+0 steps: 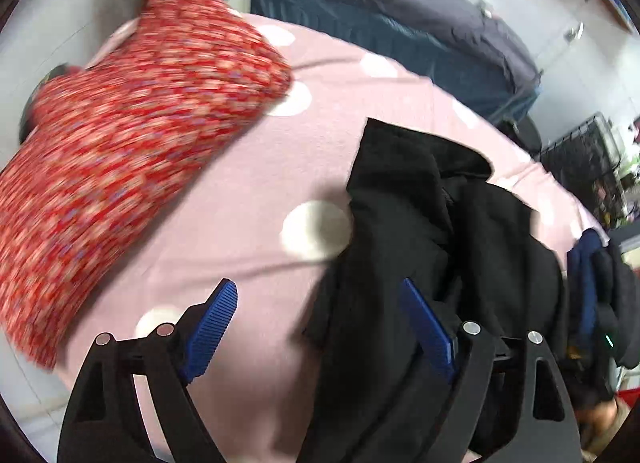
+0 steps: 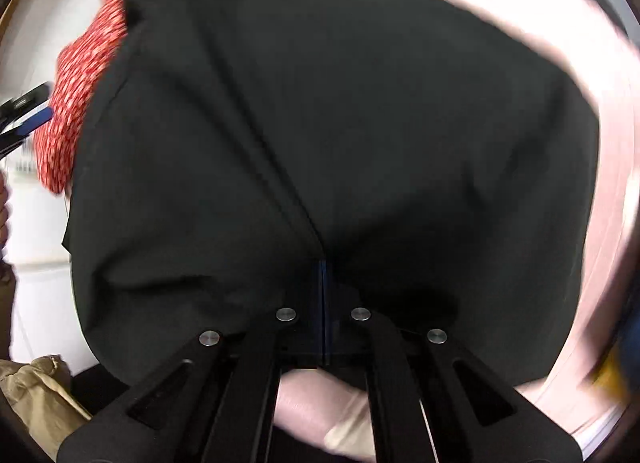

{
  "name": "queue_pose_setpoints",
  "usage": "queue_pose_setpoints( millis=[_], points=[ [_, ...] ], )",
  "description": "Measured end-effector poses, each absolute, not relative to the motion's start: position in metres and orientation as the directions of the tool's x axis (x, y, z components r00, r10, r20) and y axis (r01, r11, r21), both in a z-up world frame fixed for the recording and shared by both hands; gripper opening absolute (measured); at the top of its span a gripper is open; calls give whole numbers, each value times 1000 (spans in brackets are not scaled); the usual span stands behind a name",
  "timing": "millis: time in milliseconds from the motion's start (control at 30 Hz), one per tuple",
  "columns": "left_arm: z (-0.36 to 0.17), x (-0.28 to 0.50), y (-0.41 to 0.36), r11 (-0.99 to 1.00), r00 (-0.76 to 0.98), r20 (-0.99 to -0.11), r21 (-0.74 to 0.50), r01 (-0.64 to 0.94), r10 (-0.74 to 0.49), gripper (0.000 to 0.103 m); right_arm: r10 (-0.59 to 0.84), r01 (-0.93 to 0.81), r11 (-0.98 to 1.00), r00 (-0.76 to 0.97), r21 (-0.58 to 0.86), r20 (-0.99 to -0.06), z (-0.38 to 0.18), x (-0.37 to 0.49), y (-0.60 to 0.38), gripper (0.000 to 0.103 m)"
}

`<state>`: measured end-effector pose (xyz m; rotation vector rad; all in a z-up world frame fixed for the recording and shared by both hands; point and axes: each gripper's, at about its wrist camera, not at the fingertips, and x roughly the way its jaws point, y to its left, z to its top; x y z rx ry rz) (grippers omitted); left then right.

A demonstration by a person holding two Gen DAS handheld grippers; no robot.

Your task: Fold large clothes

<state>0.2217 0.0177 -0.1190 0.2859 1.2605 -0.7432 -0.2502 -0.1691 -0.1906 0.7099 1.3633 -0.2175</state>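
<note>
**A:** So the black garment is lying bunched on the pink dotted bed cover, off to one side, with the red patterned garment lying apart from it near the far edge. The right tool has its blue pads pressed together on a fold of the black cloth — you can see the fabric fanning out from the pinch.

**B:** And the left tool? Looks spread wide to me, one blue pad over bare cover and the other at the black cloth's edge, gripping nothing.

**A:** Yep. My worry: the right pinch looks like it's got several layers, so lifting could drag the whole bundle up instead of one edge. And if the left one closes where it is, it may catch the bed cover too.

**B:** Both tools point steeply down at the bed, right one low and close in — its view is nearly all black cloth.
</note>
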Motion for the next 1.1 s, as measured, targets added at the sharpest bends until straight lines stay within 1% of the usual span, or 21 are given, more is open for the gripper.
queue_pose_setpoints(
  millis=[100,133,167,200,233,267,300,333,367,400,433,533,633,733,767,833,900,933,967,1033,1100],
  points=[
    [-150,230,-21,706,34,-946,-215,675,-321,83,244,576,746,233,335,-941,-187,-266,-165,1],
    [-161,229,-33,692,-4,-949,-233,684,-315,83,238,587,744,217,321,-947,-186,-268,-163,4],
    [-173,225,-46,670,-52,-950,-256,697,-309,80,228,597,743,198,301,-953,-185,-270,-162,6],
    [-182,220,-56,659,-77,-952,-261,705,-295,64,216,604,741,202,295,-955,-180,-273,-161,11],
    [-187,214,-63,660,-84,-960,-246,710,-267,54,204,611,733,221,298,-954,-174,-277,-161,22],
    [-188,211,-66,659,-90,-962,-244,711,-259,34,195,619,723,244,307,-950,-167,-280,-161,31],
    [-185,204,-66,649,-96,-957,-257,716,-273,14,190,622,716,264,317,-946,-161,-281,-162,58],
    [-181,200,-65,639,-99,-954,-265,722,-285,8,162,627,715,282,310,-946,-153,-283,-163,79],
    [-172,194,-62,618,-97,-948,-273,737,-303,6,92,636,726,289,263,-953,-142,-284,-165,82],
    [-160,188,-56,603,-90,-941,-280,747,-326,5,50,635,737,288,230,-956,-135,-283,-167,82],
    [-146,184,-48,587,-111,-925,-319,744,-363,5,19,625,754,285,201,-958,-127,-281,-170,82],
    [-106,159,-19,526,-152,-889,-385,759,-431,5,4,601,772,322,207,-947,-106,-273,-187,82],
    [-82,119,11,448,-168,-899,-355,820,-405,5,6,579,780,372,237,-928,-88,-253,-209,82],
    [-76,90,41,439,-187,-909,-350,828,-372,5,39,555,776,436,302,-899,-69,-223,-242,82],
    [-74,85,45,450,-186,-915,-344,824,-358,5,61,547,768,453,332,-889,-68,-214,-252,82],
    [-78,78,55,469,-181,-919,-340,815,-351,5,159,511,737,505,443,-848,-65,-163,-260,82],
    [-82,79,63,506,-183,-913,-359,784,-365,5,287,451,703,527,549,-800,-62,-119,-254,82],
    [-84,83,62,518,-183,-911,-366,773,-370,5,342,420,700,514,578,-787,-64,-98,-246,82],
    [-82,83,62,524,-175,-910,-365,769,-377,5,390,382,709,488,593,-781,-68,-80,-234,82],
    [-80,82,67,530,-162,-908,-363,767,-387,5,478,289,759,361,583,-801,-91,-29,-199,83],
    [-83,82,70,542,-153,-908,-362,759,-391,5,505,312,776,215,548,-836,-125,-2,-171,83]
  ],
)
